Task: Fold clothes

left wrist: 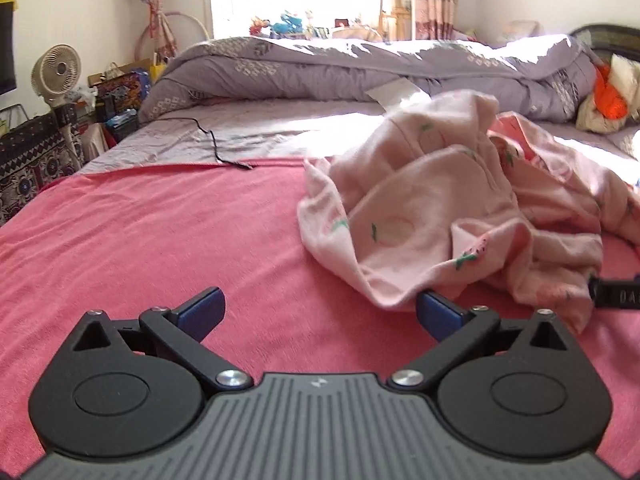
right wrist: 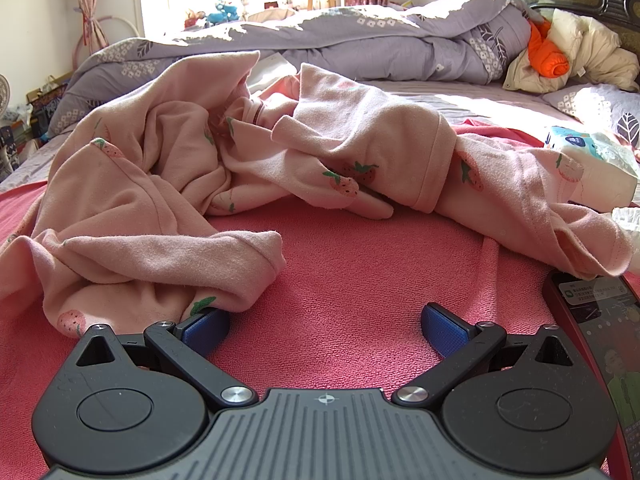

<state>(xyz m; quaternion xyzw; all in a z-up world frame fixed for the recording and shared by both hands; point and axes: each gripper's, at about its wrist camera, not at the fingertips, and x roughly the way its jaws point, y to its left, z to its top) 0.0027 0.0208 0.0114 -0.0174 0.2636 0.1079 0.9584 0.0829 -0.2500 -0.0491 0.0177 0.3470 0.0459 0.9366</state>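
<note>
One crumpled pink garment [right wrist: 256,168] lies on the towel [left wrist: 160,240]; both grippers' jaws gape empty.

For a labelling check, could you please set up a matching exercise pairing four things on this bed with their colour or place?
Things:
1. towel
2. crumpled garment
3. duvet
4. phone

Descriptions:
A. lilac with white flowers, bunched along the far side
B. pale pink with strawberries
C. lying at the right edge, screen lit
D. deep pink, spread under the clothes

Pairs: 1-D, 2-B, 3-A, 4-C
</note>
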